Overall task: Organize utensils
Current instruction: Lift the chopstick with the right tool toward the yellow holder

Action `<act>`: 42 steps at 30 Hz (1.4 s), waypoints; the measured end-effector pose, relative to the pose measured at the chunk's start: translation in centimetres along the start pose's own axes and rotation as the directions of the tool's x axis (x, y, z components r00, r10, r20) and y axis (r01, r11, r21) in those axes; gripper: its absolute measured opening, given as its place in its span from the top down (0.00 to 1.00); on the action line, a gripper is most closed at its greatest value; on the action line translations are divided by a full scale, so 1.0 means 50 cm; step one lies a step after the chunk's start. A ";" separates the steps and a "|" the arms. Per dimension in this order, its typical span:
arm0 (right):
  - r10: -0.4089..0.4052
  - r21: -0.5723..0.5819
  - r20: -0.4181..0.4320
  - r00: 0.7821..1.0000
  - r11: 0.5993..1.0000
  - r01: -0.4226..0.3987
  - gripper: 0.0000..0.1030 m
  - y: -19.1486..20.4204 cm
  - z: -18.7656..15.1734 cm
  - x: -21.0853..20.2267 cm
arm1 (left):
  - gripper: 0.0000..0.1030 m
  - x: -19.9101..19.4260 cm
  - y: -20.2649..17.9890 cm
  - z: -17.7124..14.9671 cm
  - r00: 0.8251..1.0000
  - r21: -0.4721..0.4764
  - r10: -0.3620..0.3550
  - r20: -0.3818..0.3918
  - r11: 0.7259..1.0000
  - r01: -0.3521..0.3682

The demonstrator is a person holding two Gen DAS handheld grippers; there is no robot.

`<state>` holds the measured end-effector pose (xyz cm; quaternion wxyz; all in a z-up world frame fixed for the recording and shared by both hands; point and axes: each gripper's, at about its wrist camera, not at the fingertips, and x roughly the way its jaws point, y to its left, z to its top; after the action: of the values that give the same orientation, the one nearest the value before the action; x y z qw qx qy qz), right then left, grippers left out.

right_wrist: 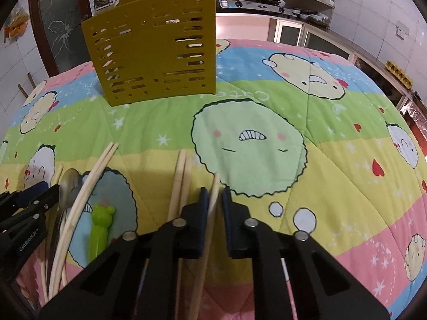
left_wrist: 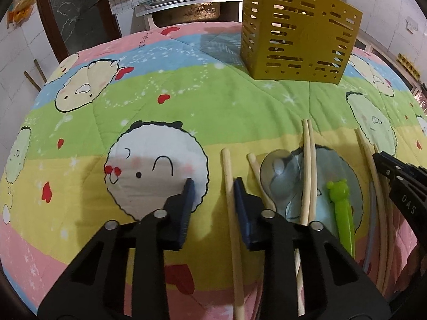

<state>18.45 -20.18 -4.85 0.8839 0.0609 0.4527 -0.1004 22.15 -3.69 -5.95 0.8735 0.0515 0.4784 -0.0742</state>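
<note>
Gripping one chopstick (right_wrist: 213,202) between closed fingers, the right gripper (right_wrist: 213,194) looks ready to lift it. The left gripper (left_wrist: 213,184) stands half open around another chopstick (left_wrist: 229,186), not pressing. Farther stands the yellow holder (right_wrist: 157,45), probably their destination.

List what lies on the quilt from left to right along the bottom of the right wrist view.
left tool → metal spoon → chopstick pair → green frog-head utensil → second chopstick pair → single chopstick pinched in the right tool.
</note>
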 end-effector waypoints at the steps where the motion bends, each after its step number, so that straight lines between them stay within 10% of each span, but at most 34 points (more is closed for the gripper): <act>1: 0.002 0.004 -0.003 1.000 1.000 -0.002 0.92 0.000 0.004 0.004 | 0.79 0.002 0.002 0.004 1.000 -0.007 -0.008 -0.001 1.000 0.008; 5: 0.012 0.015 -0.010 1.000 1.000 -0.012 0.94 -0.001 0.013 0.007 | 0.94 0.006 0.016 0.013 0.999 -0.053 -0.051 -0.005 0.997 0.051; 20: 0.123 0.071 0.150 0.981 0.988 -0.135 0.94 -0.051 0.004 -0.101 | 0.96 -0.105 0.045 -0.009 0.977 -0.107 -0.034 0.209 0.993 0.058; 36: 0.122 0.016 0.502 0.856 0.989 -0.150 0.94 -0.084 -0.030 -0.294 | 0.96 -0.336 0.035 -0.092 0.801 -0.104 0.046 0.597 0.994 0.021; 42: 0.111 -0.004 0.556 0.824 0.991 -0.131 0.94 -0.082 -0.080 -0.335 | 0.96 -0.351 0.040 -0.136 0.775 -0.111 0.061 0.630 0.994 0.012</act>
<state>4.79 -21.32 6.35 0.9805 0.0730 0.1703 -0.0653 7.55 0.81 5.24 0.9857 -0.0176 0.1601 -0.0496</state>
